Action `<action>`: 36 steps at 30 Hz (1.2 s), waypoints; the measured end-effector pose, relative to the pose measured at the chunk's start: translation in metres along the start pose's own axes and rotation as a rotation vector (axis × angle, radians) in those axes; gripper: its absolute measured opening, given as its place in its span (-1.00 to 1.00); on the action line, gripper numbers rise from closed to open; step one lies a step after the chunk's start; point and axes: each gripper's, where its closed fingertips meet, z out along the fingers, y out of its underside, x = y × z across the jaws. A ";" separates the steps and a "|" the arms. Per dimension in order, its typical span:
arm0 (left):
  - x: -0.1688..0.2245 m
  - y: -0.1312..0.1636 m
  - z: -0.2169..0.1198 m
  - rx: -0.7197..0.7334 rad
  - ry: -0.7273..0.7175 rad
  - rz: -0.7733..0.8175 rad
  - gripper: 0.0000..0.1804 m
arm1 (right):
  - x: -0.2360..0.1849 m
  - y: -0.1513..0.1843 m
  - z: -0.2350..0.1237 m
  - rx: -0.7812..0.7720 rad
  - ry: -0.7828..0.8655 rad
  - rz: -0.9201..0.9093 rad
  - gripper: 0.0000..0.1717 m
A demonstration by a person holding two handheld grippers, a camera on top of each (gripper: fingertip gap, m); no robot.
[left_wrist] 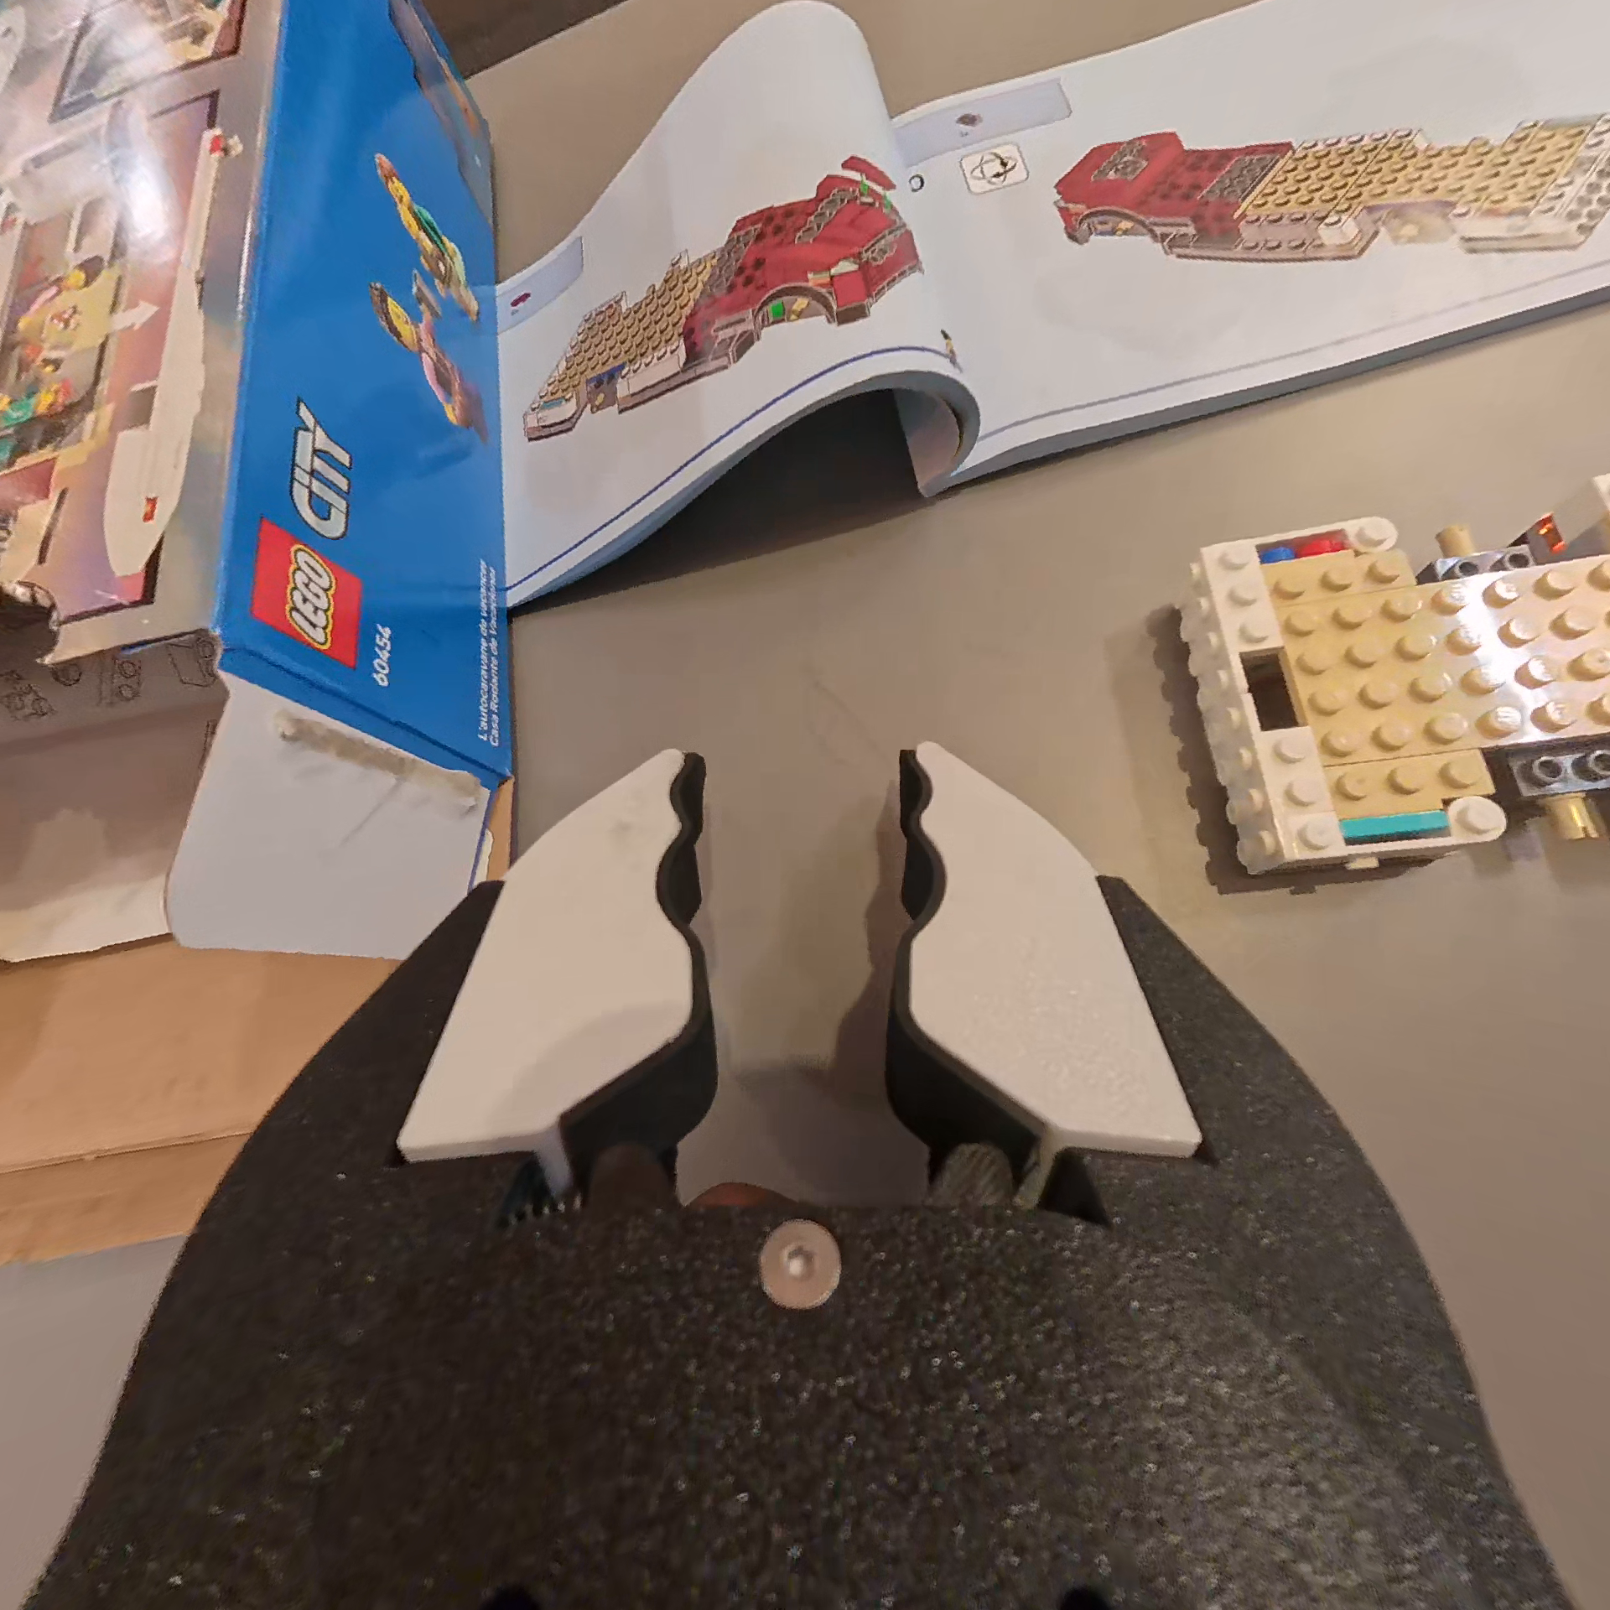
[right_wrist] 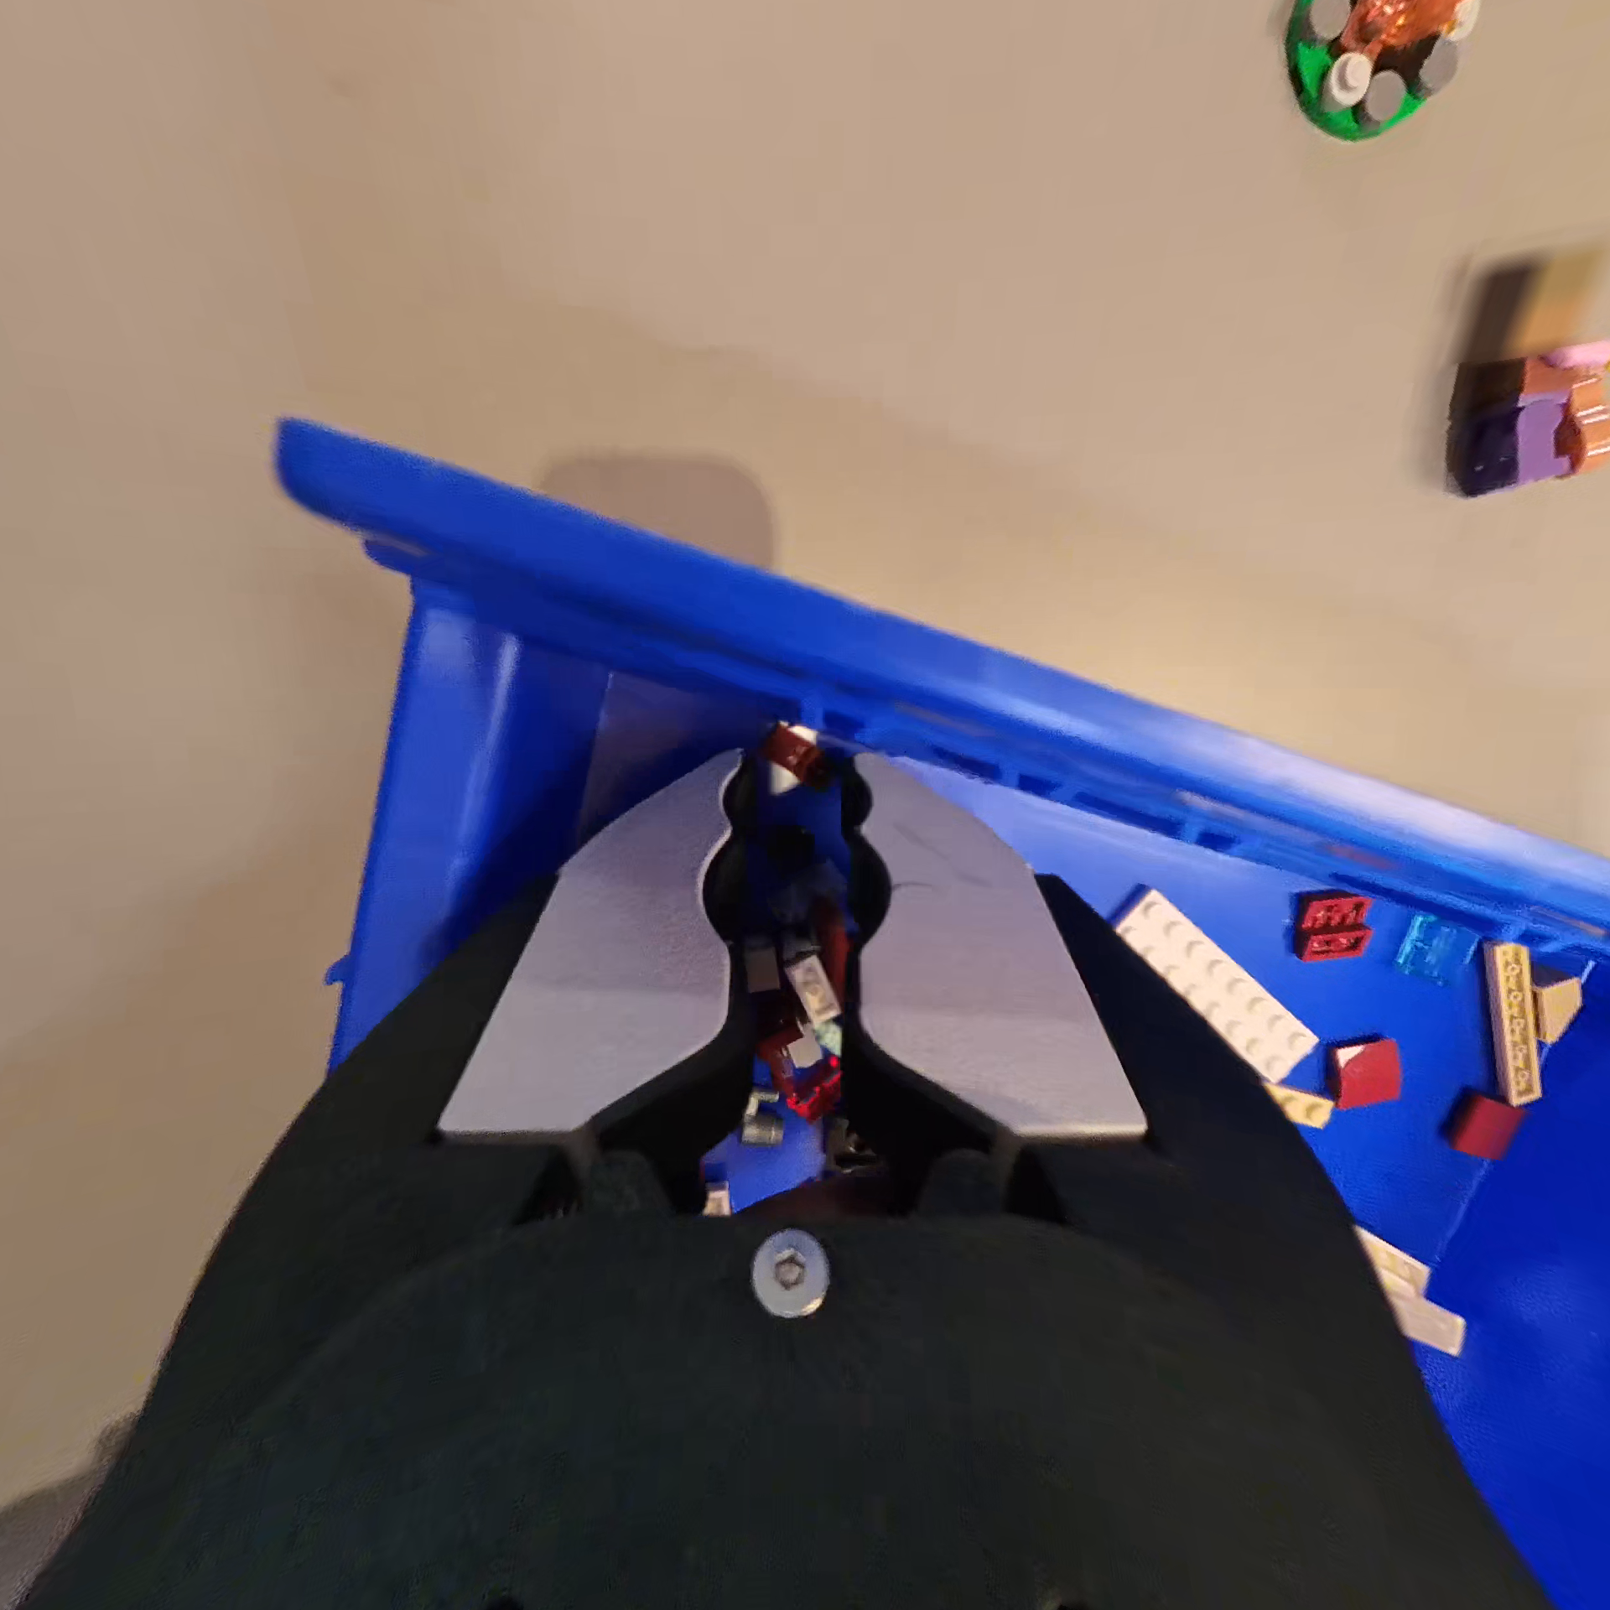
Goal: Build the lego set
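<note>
Right tongs [right_wrist: 797, 771], narrowed by the blue bin's [right_wrist: 958, 645] far rim, flank a tiny dark red brick [right_wrist: 794, 756], likely light, hard and slippery, best pinched across flat sides; whether it is gripped I cannot tell; left tongs [left_wrist: 801, 784] gape empty over the worktop [left_wrist: 871, 610].

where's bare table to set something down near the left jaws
Bare table lies ahead of the open left gripper, bordered by the blue box, open booklet and brick model. The blue bin is crowded with loose bricks.

A small dark-red brick [right_wrist: 794, 756] (white part attached) sat pinched at the right gripper's [right_wrist: 797, 771] fingertips, inside a blue bin [right_wrist: 958, 662].
</note>
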 end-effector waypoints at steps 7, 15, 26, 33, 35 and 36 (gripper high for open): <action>0.003 0.000 0.001 -0.002 -0.001 0.035 -0.51 | 0.001 0.001 -0.001 -0.009 0.052 -0.031 -0.93; 0.009 0.000 0.002 -0.011 0.005 0.086 -0.52 | -0.001 0.000 -0.019 0.040 0.092 -0.017 -0.96; 0.010 -0.001 0.000 0.007 0.006 0.095 -0.52 | -0.053 -0.073 -0.081 0.292 0.133 -0.019 -0.96; 0.012 -0.001 0.001 0.003 0.011 0.111 -0.53 | -0.127 -0.118 0.007 0.357 0.028 0.001 -0.97; 0.013 -0.001 0.000 0.007 0.020 0.109 -0.53 | -0.126 -0.116 0.027 0.326 0.061 0.033 -0.97; 0.013 -0.002 0.000 0.009 0.025 0.107 -0.53 | -0.126 -0.116 0.031 0.315 0.079 0.034 -0.97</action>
